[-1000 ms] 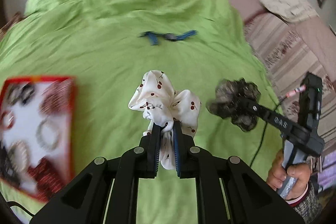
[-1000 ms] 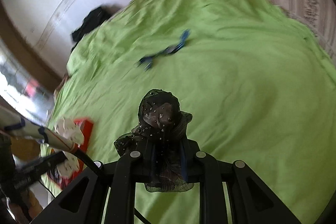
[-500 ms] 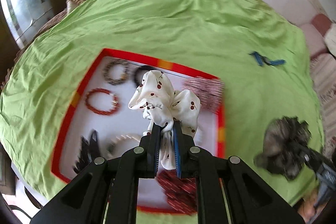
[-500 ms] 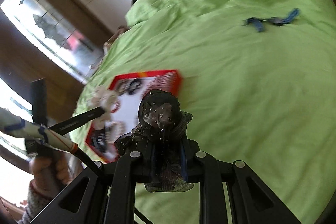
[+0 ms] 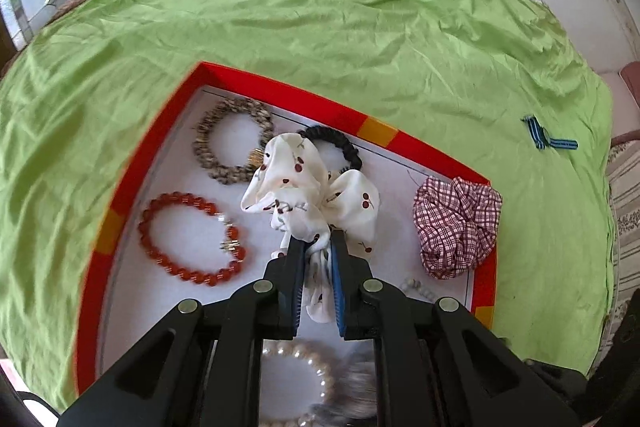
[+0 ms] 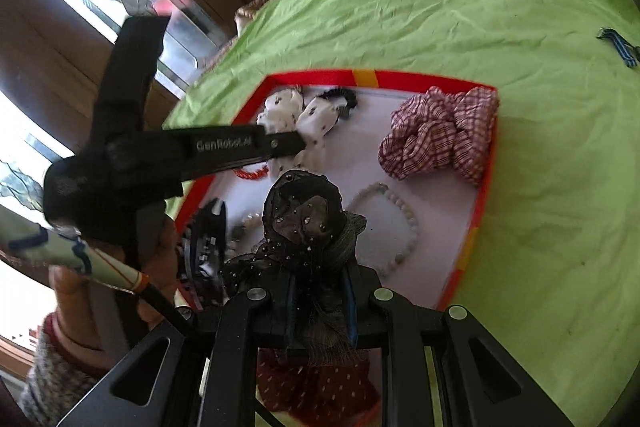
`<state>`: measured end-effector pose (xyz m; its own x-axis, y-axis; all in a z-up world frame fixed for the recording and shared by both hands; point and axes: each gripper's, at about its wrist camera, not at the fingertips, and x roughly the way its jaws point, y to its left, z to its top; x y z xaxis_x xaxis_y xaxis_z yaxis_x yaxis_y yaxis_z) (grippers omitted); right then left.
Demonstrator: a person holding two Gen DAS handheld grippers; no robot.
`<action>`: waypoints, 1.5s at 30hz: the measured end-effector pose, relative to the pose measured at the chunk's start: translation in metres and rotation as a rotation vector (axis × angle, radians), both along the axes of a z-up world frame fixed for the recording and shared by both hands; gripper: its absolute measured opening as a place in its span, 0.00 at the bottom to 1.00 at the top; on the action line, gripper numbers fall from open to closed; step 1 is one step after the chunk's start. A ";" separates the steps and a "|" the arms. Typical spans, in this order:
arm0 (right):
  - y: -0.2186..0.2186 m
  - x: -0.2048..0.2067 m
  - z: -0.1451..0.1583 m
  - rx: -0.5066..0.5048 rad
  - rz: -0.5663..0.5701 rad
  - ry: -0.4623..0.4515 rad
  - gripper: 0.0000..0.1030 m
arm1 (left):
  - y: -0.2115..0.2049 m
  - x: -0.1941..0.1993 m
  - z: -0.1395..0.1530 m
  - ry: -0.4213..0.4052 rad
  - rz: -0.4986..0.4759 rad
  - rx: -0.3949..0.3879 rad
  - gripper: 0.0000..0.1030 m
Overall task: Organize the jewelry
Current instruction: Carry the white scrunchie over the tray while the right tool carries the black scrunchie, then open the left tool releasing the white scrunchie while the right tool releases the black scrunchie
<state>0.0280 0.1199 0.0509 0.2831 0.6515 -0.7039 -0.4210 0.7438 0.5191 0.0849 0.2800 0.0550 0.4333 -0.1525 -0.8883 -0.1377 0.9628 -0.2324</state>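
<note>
Clamped in the left hand-held gripper [image 5: 316,251], the soft white cherry-print fabric scrunchie [image 5: 312,195] droops weightlessly, while the right hand-held gripper [image 6: 320,291] pinches a limp black sequinned mesh scrunchie [image 6: 308,223] by its gathered edge.

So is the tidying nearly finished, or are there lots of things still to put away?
Nearly. Already in the red-edged tray: a checked scrunchie, red bead bracelet, brown bead bracelet, black hair tie and pearl bracelet. In hand above it: the left gripper clamps a cherry-print scrunchie, the right gripper a black sparkly scrunchie. Left out: one blue striped ribbon on the green sheet.
</note>
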 end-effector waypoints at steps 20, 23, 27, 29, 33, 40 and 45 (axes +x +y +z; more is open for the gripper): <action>-0.026 -0.043 0.041 -0.104 -0.018 -0.223 0.66 | -0.007 -0.048 0.064 -0.160 0.039 0.053 0.36; -0.046 -0.063 0.045 -0.154 -0.041 -0.263 0.66 | -0.022 -0.075 0.082 -0.214 0.039 0.124 0.38; -0.076 -0.088 0.044 -0.194 -0.084 -0.270 0.67 | -0.052 -0.114 0.106 -0.324 0.046 0.226 0.55; -0.092 -0.099 0.042 -0.205 -0.115 -0.263 0.67 | -0.066 -0.133 0.117 -0.389 0.055 0.273 0.65; -0.129 -0.120 0.034 -0.209 -0.190 -0.235 0.67 | -0.098 -0.175 0.140 -0.551 0.096 0.330 0.89; -0.186 -0.159 0.028 -0.273 -0.341 -0.220 0.67 | -0.132 -0.229 0.167 -0.728 0.184 0.318 1.00; -0.245 -0.184 0.032 -0.271 -0.501 -0.219 0.70 | -0.178 -0.255 0.180 -0.837 0.216 0.436 1.00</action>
